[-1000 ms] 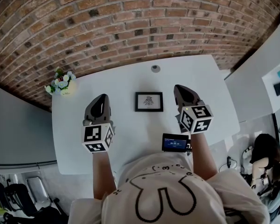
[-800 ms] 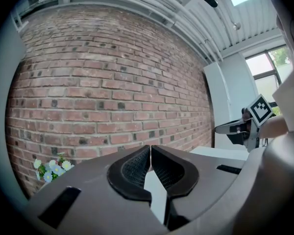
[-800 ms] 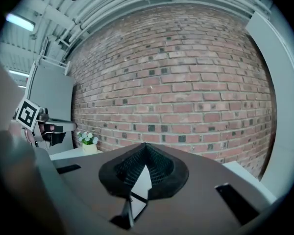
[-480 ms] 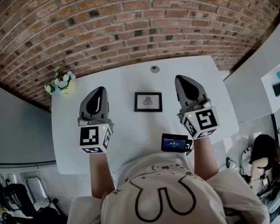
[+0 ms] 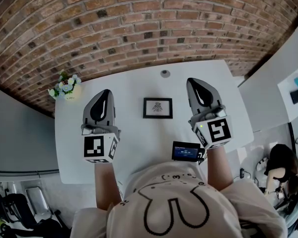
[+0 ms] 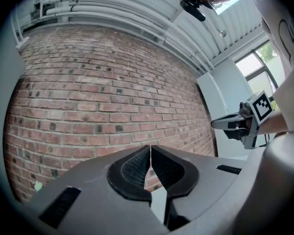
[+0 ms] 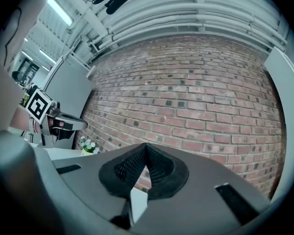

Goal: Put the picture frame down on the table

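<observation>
A small black picture frame (image 5: 158,108) with a white mat lies flat on the white table (image 5: 134,148), midway between my two grippers. My left gripper (image 5: 102,95) hovers to the left of it, jaws pressed together with nothing between them; in the left gripper view its tips (image 6: 150,153) meet in front of the brick wall. My right gripper (image 5: 194,86) hovers to the frame's right, also shut and empty, its tips (image 7: 145,151) closed in the right gripper view. Neither gripper touches the frame.
A small pot of white flowers (image 5: 64,88) stands at the table's far left corner, also seen as flowers (image 7: 88,145). A round grey disc (image 5: 165,73) sits near the far edge. A small device with a blue screen (image 5: 186,151) is at the near edge. A brick wall (image 5: 139,29) is behind.
Both grippers have risen above the table and appear larger in the head view; the right one has rolled, turning its marker cube. The picture frame has not moved.
</observation>
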Tool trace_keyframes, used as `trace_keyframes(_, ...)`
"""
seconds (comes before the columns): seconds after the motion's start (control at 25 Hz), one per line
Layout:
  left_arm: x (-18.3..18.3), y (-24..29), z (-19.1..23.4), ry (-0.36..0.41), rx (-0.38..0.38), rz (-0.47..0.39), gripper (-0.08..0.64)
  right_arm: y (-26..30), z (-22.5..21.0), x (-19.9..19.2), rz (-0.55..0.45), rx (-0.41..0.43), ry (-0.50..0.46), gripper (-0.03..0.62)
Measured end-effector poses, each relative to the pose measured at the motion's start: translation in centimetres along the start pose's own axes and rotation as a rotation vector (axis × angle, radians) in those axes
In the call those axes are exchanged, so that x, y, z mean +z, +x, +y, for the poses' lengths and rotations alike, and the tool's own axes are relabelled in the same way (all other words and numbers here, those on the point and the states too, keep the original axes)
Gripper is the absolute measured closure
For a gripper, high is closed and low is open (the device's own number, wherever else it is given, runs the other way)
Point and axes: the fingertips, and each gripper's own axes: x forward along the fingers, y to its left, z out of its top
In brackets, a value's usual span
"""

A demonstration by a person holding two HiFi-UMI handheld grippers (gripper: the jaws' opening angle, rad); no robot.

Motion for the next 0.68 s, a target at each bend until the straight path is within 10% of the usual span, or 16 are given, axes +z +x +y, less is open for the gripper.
trace_keyframes(0.68,-0.01,-0.32,-0.71,0.023,0.009,0.011,0.541,-0.12,0.32,-0.05,0.020,0.025,-0.021,0.577)
